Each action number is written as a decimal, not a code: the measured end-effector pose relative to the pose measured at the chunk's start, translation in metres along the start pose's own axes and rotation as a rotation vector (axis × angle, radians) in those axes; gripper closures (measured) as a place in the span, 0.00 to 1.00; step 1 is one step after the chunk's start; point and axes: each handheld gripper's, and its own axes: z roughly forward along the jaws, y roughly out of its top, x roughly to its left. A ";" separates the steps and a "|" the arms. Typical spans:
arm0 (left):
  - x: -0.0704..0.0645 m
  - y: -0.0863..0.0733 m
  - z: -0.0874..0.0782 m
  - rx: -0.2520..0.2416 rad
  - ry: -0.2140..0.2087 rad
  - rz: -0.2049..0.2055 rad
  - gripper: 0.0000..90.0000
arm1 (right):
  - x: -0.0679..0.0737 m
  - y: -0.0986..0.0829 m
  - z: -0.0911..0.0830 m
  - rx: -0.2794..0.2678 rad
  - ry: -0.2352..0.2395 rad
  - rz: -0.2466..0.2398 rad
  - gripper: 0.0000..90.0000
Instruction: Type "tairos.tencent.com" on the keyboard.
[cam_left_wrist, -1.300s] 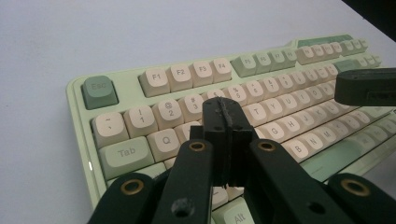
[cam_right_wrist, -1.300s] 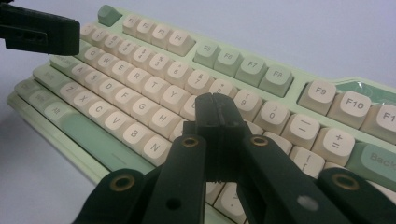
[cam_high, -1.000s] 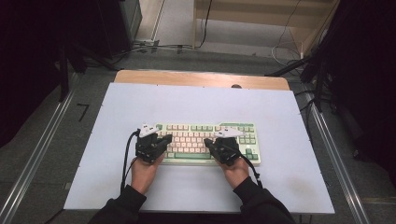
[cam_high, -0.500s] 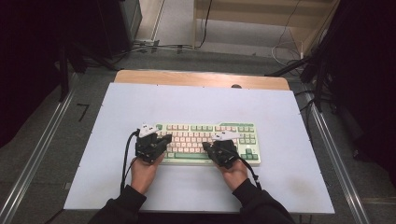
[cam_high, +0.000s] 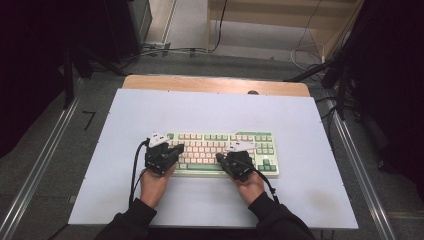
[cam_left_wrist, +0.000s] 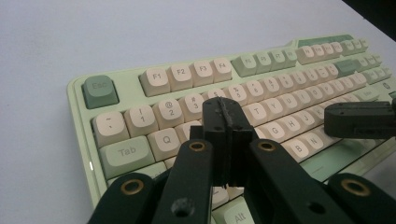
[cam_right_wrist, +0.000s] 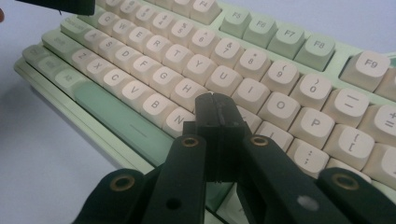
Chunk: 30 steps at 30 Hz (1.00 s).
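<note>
Across the wooden table (cam_high: 215, 84) lies a pale sheet (cam_high: 300, 130) that covers nearly all of its top; a strip of bare wood is left along the far edge. On this sheet, nearer to the front edge than to the far one and about midway between the left and right edges, rests the keyboard (cam_high: 220, 142), green with cream keys, its long side parallel to the front edge. The person's two hands come from the front edge, each with a gripper. The left gripper (cam_high: 172, 148) is over the left end of the keyboard; in the left gripper view its jaws are pressed together, with nothing between them, above the keys close to Q and Tab. The right gripper (cam_high: 219, 157) is over the keyboard's front rows, right of centre; its jaws are also together and empty, their tips above the keys near N.
</note>
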 end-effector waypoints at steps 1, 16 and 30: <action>0.000 0.000 0.000 0.000 0.001 0.001 1.00 | 0.000 -0.001 0.001 0.000 0.001 -0.002 0.98; 0.000 0.000 -0.001 -0.007 0.003 -0.002 1.00 | -0.005 0.003 -0.007 -0.037 0.007 0.030 0.98; 0.004 0.001 -0.006 -0.020 -0.007 -0.017 0.89 | -0.021 0.005 -0.021 -0.078 -0.004 0.065 0.81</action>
